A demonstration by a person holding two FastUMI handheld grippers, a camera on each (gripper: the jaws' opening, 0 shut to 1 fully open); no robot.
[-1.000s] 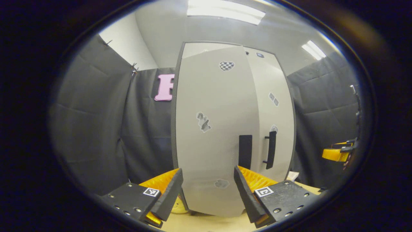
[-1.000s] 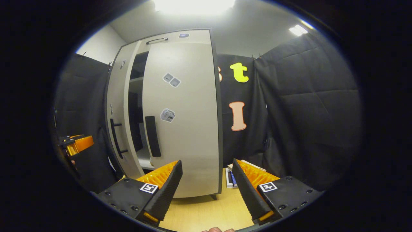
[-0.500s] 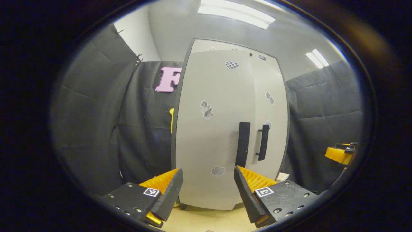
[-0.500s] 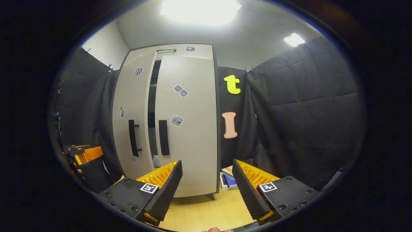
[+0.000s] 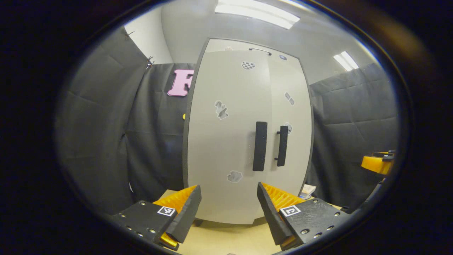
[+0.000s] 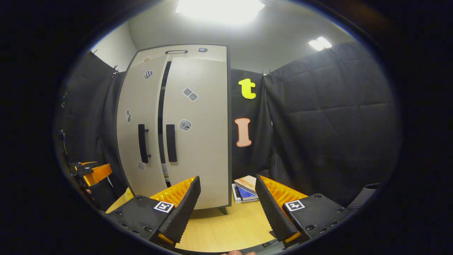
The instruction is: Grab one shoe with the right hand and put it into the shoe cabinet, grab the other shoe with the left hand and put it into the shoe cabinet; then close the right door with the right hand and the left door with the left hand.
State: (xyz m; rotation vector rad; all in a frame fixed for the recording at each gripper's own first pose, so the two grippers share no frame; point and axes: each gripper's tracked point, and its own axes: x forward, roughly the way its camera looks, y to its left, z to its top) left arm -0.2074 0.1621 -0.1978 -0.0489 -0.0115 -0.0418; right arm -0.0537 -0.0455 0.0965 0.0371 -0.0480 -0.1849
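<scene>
Now, doors: right door point(image 6: 198, 127) is standing slightly ajar beside left door point(image 6: 136, 124), centre-left of frame.
Handling: rigid, light-swinging panels; likely best pushed near the black handle point(image 6: 171, 142).
Left hand-held gripper point(image 5: 229, 209): fingers apart, holding nothing.
Right hand-held gripper point(image 6: 228, 207): fingers apart, holding nothing.

Left tongs point(image 5: 229, 209) and right tongs point(image 6: 228, 207) both hang with fingers spread wide, gripping nothing, level and pointing forward.

Narrow dark gap point(image 6: 162, 117) between 2 nearly shut cabinet doors point(image 6: 198, 131); books point(image 6: 246, 189) alongside.
</scene>
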